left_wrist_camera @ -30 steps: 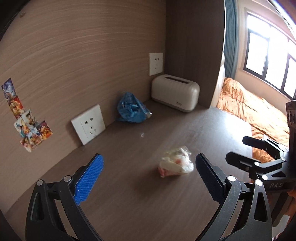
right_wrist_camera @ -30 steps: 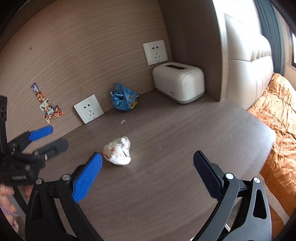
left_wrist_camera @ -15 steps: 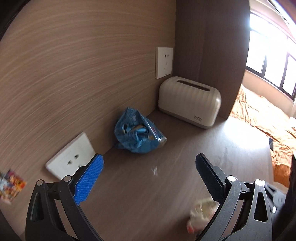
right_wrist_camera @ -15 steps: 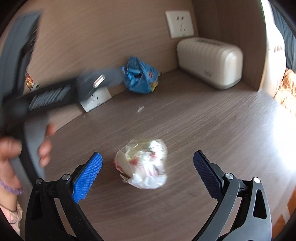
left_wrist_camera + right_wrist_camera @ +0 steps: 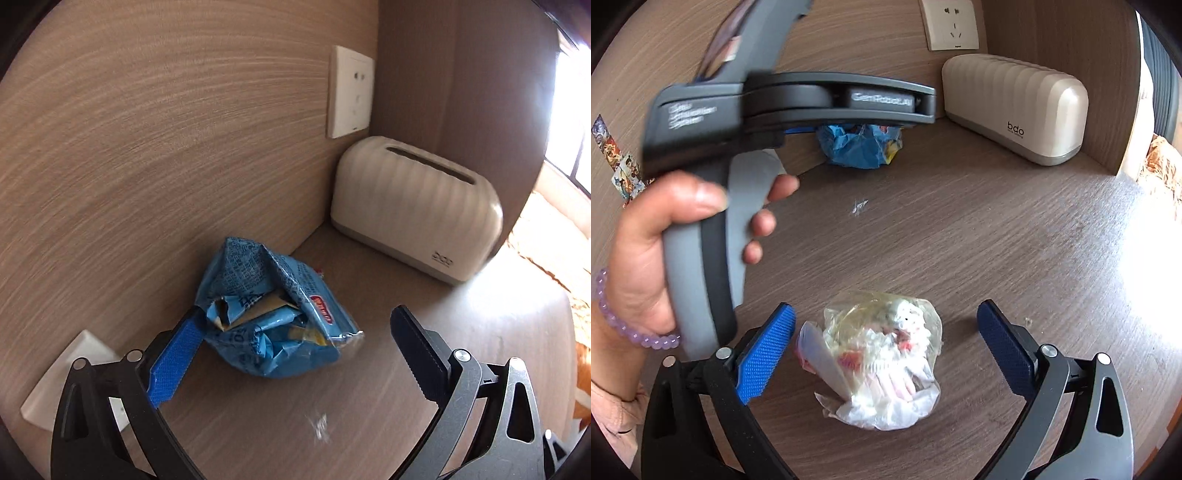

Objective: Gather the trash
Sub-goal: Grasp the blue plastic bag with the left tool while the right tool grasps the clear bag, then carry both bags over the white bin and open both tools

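Observation:
A crumpled blue snack bag (image 5: 273,314) lies on the brown desk against the wooden back wall. My left gripper (image 5: 295,343) is open around it, its blue left finger (image 5: 177,358) touching the bag's left side. A clear plastic bag stuffed with white tissue (image 5: 882,362) lies near the desk's front, between the wide-open fingers of my right gripper (image 5: 886,347). In the right wrist view a hand (image 5: 661,251) holds the left gripper's grey handle, which partly hides the blue snack bag (image 5: 860,146) behind it.
A cream tissue box (image 5: 417,206) (image 5: 1015,107) stands in the back right corner. White wall sockets (image 5: 349,92) (image 5: 70,380) sit on the back wall. A tiny white scrap (image 5: 860,206) lies mid-desk. An orange bedspread (image 5: 1161,158) shows past the desk's right edge.
My left gripper has moved forward to the blue snack bag, which now sits between its fingers. My right gripper has closed in on the clear tissue bag. Both stay open.

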`<state>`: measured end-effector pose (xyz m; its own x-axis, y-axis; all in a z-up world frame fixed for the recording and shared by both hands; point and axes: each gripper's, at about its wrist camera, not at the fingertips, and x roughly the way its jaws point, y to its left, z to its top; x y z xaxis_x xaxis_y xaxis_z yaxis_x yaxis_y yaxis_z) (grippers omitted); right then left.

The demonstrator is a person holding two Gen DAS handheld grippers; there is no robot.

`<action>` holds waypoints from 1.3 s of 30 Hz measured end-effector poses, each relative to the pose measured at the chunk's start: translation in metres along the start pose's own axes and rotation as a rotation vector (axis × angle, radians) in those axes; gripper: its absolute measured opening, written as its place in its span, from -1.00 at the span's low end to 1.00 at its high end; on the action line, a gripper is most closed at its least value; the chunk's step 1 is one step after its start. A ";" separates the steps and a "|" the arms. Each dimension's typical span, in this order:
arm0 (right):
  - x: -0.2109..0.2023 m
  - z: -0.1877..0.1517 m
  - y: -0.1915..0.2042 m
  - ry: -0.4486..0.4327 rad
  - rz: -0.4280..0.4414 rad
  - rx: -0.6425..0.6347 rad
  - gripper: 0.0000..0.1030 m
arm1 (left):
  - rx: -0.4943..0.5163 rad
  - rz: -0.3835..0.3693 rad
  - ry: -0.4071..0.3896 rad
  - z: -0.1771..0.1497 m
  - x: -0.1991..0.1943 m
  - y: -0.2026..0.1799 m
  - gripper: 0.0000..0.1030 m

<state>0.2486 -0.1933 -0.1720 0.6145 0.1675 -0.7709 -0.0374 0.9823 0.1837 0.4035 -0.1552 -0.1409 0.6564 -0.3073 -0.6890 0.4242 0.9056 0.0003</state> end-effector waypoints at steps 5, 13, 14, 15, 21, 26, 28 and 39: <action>-0.002 -0.004 0.015 0.007 -0.024 -0.075 0.41 | -0.015 0.002 0.020 0.007 0.017 0.006 0.51; -0.008 -0.003 0.014 0.008 0.002 -0.051 0.04 | 0.002 -0.021 0.003 0.010 0.018 0.011 0.19; -0.011 -0.001 0.011 0.006 0.001 -0.044 0.04 | 0.003 -0.026 0.009 0.009 0.015 0.011 0.19; -0.014 0.000 0.007 0.005 -0.001 -0.041 0.04 | 0.002 -0.025 0.005 0.008 0.011 0.011 0.18; -0.031 0.006 -0.004 -0.012 -0.010 -0.053 0.04 | 0.016 -0.018 -0.004 0.006 -0.009 0.006 0.16; -0.055 0.005 -0.009 -0.044 -0.009 -0.056 0.04 | 0.044 -0.006 -0.029 0.010 -0.035 -0.007 0.15; -0.067 0.003 -0.010 -0.061 -0.009 -0.056 0.04 | 0.055 -0.001 -0.038 0.006 -0.051 -0.013 0.15; -0.122 -0.015 -0.039 -0.138 -0.055 -0.023 0.04 | 0.119 -0.044 -0.080 -0.014 -0.127 -0.044 0.14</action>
<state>0.1631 -0.2506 -0.0947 0.7185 0.1020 -0.6880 -0.0179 0.9916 0.1282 0.2924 -0.1520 -0.0637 0.6812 -0.3726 -0.6302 0.5215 0.8511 0.0604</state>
